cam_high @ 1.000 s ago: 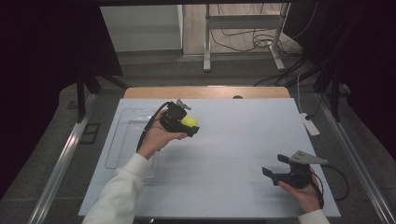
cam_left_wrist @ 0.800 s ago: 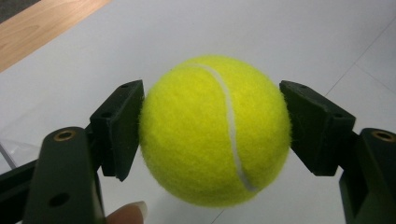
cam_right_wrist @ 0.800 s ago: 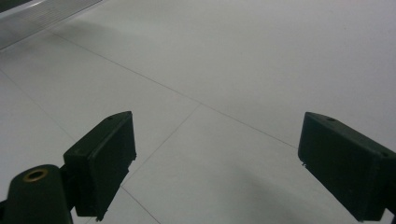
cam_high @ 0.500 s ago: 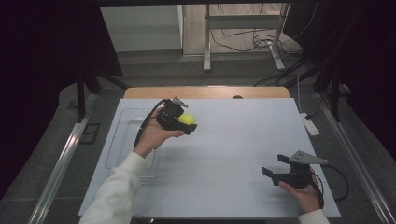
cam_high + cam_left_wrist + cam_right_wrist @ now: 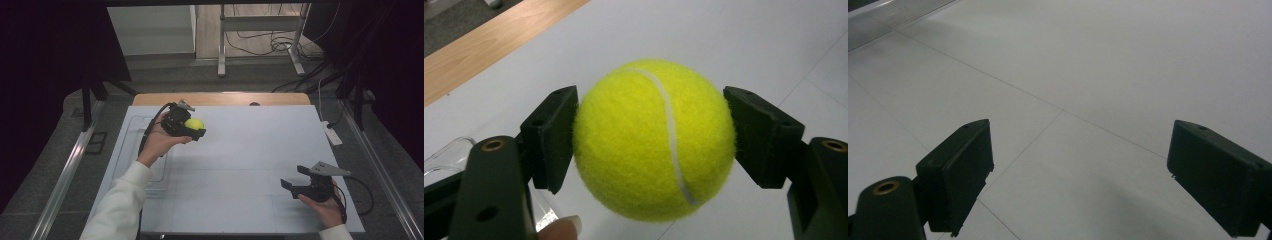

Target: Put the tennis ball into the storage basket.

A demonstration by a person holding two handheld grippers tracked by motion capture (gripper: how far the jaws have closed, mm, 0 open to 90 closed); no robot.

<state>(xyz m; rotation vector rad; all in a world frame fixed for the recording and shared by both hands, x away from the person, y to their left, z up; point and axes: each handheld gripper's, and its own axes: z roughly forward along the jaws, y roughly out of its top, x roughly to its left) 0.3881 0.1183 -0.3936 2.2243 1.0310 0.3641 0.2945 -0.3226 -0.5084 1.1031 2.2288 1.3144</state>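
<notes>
Tennis ball [image 5: 654, 140], no readable print, sits clamped in left claw [image 5: 651, 135]; right claw [image 5: 1093, 175] gapes empty.

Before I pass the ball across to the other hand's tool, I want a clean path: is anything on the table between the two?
Nothing visible. The white table lies bare between the tennis ball in the left tool and the open right tool.

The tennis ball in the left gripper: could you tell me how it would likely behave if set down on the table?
The tennis ball is round, so it would probably roll on the flat white table. Its fuzzy felt likely resists slipping between the left gripper's pads. It looks light and unlikely to break.
</notes>
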